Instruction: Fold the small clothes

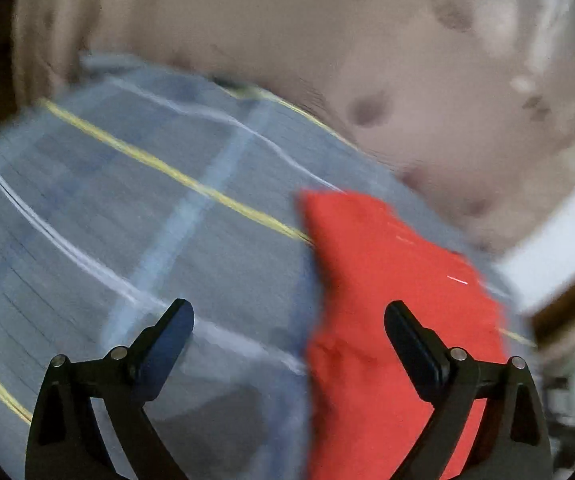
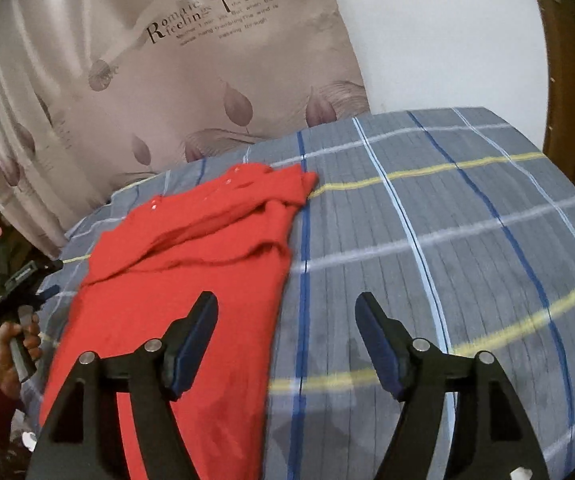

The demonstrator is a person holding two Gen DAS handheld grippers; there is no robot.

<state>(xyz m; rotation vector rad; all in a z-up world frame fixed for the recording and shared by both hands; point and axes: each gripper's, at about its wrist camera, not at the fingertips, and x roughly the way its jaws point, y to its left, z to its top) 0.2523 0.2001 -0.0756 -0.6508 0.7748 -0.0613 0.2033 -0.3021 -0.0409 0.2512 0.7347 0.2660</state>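
A small red garment [image 2: 191,280] lies partly folded on a grey checked bedsheet [image 2: 447,240], its collar end far from me and several small buttons showing. My right gripper [image 2: 287,308] is open and empty, hovering over the garment's right edge. My left gripper [image 1: 289,316] is open and empty above the sheet, with the red garment [image 1: 387,320] under its right finger; this view is blurred. In the right wrist view the left gripper [image 2: 43,280] is held in a hand at the bed's left edge.
A beige leaf-print curtain [image 2: 147,80] hangs behind the bed, with a white wall [image 2: 447,40] and a brown wooden frame [image 2: 567,100] to the right. The sheet [image 1: 127,220] runs left of the garment in the left wrist view.
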